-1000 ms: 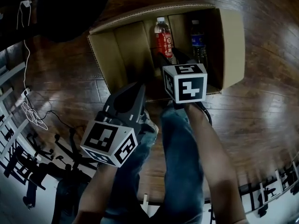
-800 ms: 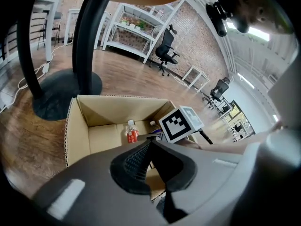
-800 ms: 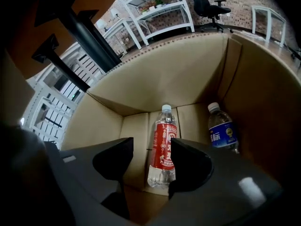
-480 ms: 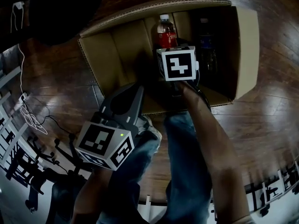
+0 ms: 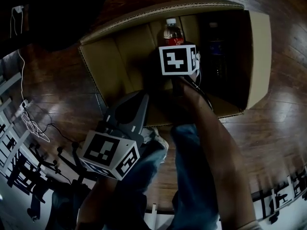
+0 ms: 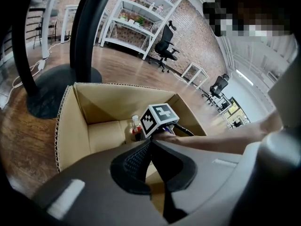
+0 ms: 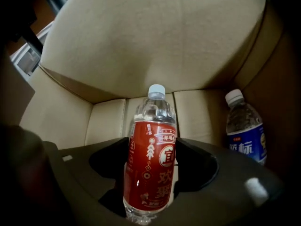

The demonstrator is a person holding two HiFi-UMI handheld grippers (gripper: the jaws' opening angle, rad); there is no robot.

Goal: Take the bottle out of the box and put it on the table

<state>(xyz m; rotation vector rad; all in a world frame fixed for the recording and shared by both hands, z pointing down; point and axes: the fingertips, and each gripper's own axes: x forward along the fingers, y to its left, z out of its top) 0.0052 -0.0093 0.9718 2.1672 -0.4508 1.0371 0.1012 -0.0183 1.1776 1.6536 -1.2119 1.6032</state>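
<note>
Head view: I see the box open, with the red bottle upright at its far wall and a blue bottle just right of it. My right gripper reaches down into the box at the red bottle. My left gripper hangs over the box's near edge.

Left gripper view: its jaws are closed together on nothing.

Right gripper view: the jaws are opening, and the red bottle stands between them on the box's bottom.
</note>
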